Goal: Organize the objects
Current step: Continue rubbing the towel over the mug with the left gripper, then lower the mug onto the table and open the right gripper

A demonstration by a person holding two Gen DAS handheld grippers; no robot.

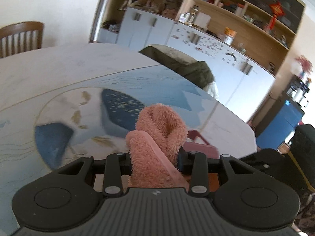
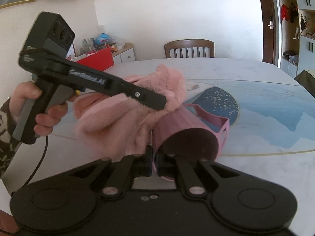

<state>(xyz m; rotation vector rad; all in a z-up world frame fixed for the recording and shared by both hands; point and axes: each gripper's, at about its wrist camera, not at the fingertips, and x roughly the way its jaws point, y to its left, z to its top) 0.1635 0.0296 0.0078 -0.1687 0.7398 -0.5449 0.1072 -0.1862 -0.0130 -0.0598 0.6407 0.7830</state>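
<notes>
The pink fluffy slipper (image 2: pixel 126 116) hangs in mid-air above the table (image 2: pixel 256 78), left of centre in the right wrist view, pinched by the left gripper (image 2: pixel 157 102), whose long black finger crosses it from upper left to lower right. In the left wrist view the same slipper (image 1: pixel 157 137) stands up at lower centre between the jaws, its sole edge running diagonally and its furry opening towards the top of the frame; the left gripper (image 1: pixel 155 163) is clamped on it.

Just right of the slipper, and touching its fur in the right wrist view, is a ribbed pink plastic basket (image 2: pixel 189 129) tipped on its side, with its dark solid end facing the camera and its handle cut-outs pointing away. The right gripper (image 2: pixel 154 167) is clenched on the basket's near rim at lower centre.

Judging by this, the slipper lies up and left of the basket, so the left hand (image 2: pixel 29 108) is the one to carry it round to the far, open end.
</notes>
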